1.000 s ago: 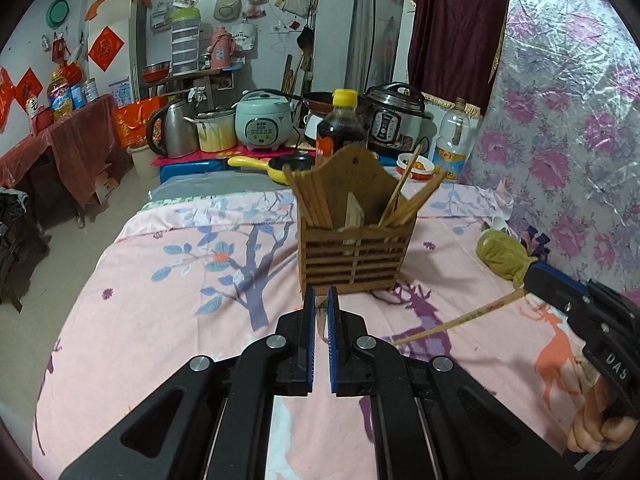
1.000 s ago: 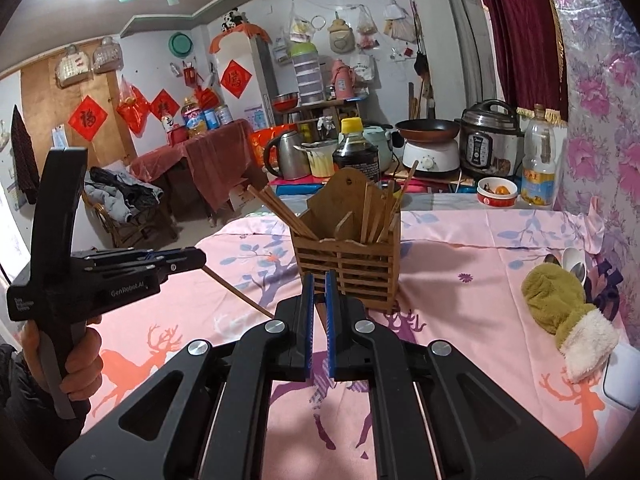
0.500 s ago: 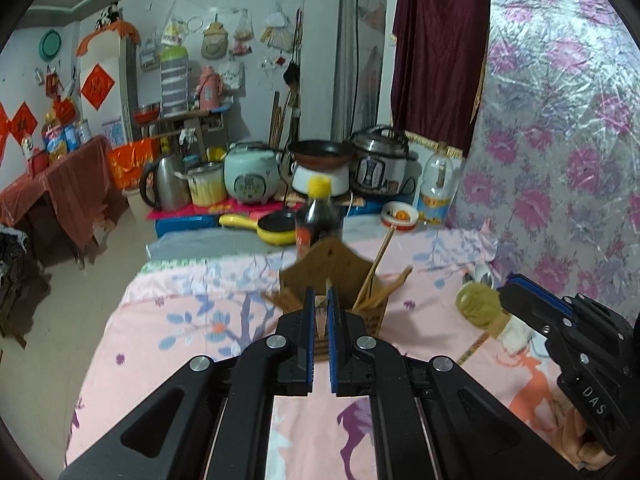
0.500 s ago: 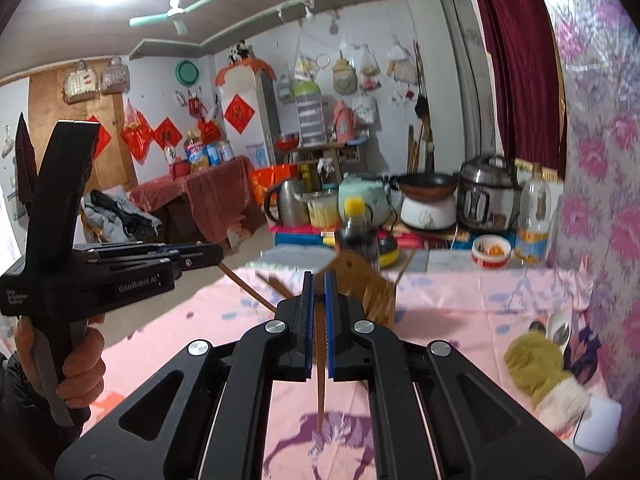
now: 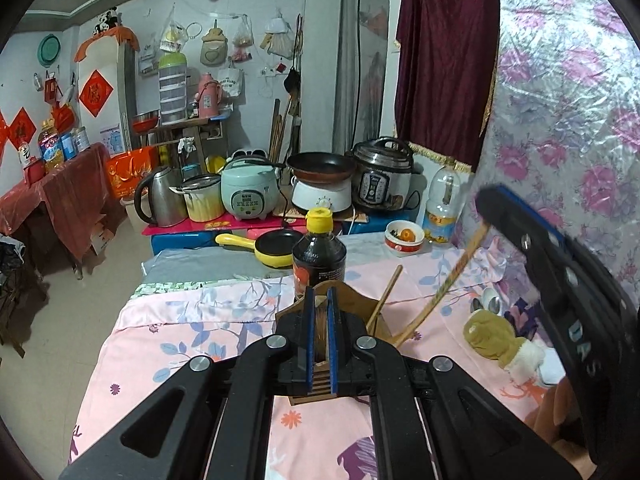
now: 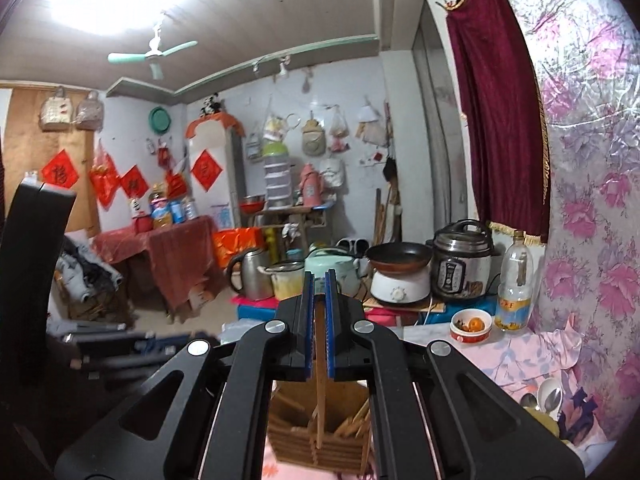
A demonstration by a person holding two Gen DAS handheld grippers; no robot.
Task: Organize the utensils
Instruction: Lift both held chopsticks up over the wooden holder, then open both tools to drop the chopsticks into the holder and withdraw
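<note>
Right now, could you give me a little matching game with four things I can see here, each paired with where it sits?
Things:
1. chopstick
2. dark sauce bottle
3. olive mitten
4. yellow pan

Places:
A. stands just behind the wooden holder
B. clamped in the jaws of the right gripper
C. sits beyond the cloth, handle pointing left
D. lies on the pink cloth

Pairs: 1-B, 2-A, 3-D, 4-C

The left gripper [image 5: 319, 300] hides most of the wooden holder [image 5: 368, 312] and whatever its pads pinch is a brown blur. In the right wrist view the holder's base [image 6: 320, 452] is cut off, and the other gripper [image 6: 120, 340] is smeared.
</note>
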